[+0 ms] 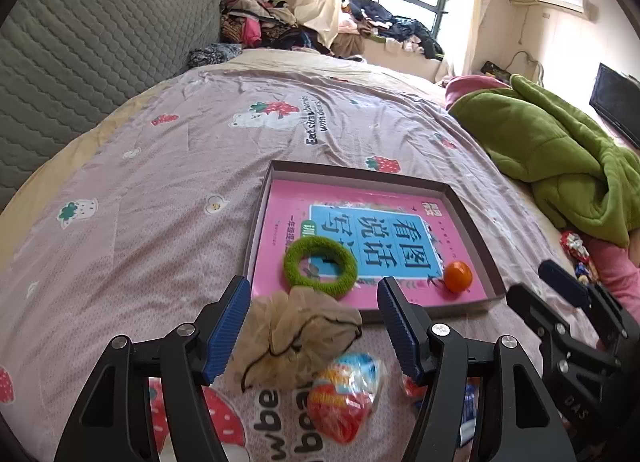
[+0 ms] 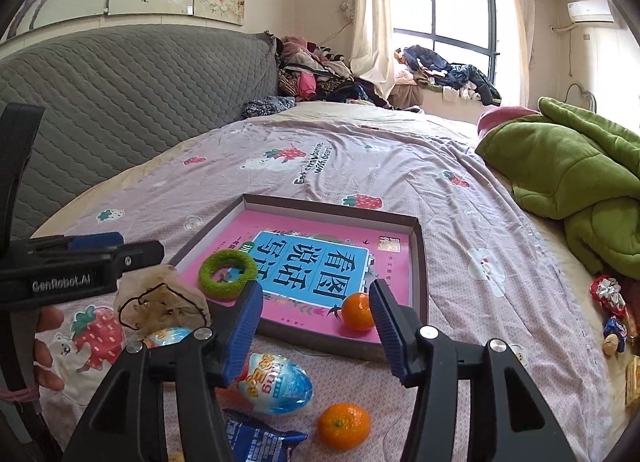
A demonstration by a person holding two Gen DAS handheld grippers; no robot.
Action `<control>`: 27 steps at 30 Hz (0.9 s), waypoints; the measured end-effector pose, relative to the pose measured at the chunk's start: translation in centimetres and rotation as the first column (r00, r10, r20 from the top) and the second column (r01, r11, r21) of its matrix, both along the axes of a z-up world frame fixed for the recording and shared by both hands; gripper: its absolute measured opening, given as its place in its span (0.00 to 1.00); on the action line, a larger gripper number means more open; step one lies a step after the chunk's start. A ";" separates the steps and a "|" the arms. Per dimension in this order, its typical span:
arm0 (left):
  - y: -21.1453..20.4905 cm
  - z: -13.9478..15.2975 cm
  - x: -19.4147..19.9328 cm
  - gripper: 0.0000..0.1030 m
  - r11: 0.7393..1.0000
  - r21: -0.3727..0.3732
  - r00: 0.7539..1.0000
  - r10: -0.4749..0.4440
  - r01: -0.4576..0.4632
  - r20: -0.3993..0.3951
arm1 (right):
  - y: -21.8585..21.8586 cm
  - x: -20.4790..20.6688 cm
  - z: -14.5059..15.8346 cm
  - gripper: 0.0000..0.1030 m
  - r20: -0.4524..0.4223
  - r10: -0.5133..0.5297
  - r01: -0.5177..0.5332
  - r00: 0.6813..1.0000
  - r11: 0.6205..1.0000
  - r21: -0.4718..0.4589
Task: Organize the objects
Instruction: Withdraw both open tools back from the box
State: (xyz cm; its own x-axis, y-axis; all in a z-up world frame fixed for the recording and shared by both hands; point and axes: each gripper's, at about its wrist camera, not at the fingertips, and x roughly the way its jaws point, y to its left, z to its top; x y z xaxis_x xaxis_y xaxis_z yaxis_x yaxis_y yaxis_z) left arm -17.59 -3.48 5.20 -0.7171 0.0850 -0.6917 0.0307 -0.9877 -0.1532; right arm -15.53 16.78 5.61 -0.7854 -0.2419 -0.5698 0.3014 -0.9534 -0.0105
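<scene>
1. The beige scrunchie point(image 1: 294, 336) is seen lying on the bedsheet point(image 1: 160, 182), just outside the near rim of the shallow box point(image 1: 472, 222), touching an egg-shaped snack packet point(image 1: 348, 394).
2. The left gripper point(image 1: 314, 328) is held released; its jaws are spread to either side of the scrunchie, which lies directly ahead and between them.
3. The right gripper point(image 2: 316, 326) is likewise held released and grasps nothing; a loose mandarin point(image 2: 343, 425) is found nearest to it.
4. The left gripper is judged nearer to the scrunchie.

We see the ring point(image 1: 320, 268) and one tangerine point(image 1: 458, 276) in the tray point(image 1: 472, 222). Before the tray lie the scrunchie point(image 1: 294, 336) and an egg packet point(image 1: 346, 398).
</scene>
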 end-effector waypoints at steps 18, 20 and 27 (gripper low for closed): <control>-0.4 -0.2 5.2 0.66 1.000 0.003 0.999 -0.018 0.018 -0.030 | 0.0 3.4 0.6 0.54 -0.026 0.012 -0.012 1.000 0.999 -0.029; -0.6 -0.4 5.5 0.66 1.000 0.000 1.000 -0.014 0.014 -0.027 | 0.0 3.8 0.4 0.55 -0.024 0.010 -0.011 1.000 0.999 -0.030; -0.9 -1.1 6.3 0.66 1.000 -0.014 1.000 -0.007 0.006 -0.019 | -0.2 4.9 0.1 0.55 -0.022 0.021 -0.021 1.000 0.999 -0.032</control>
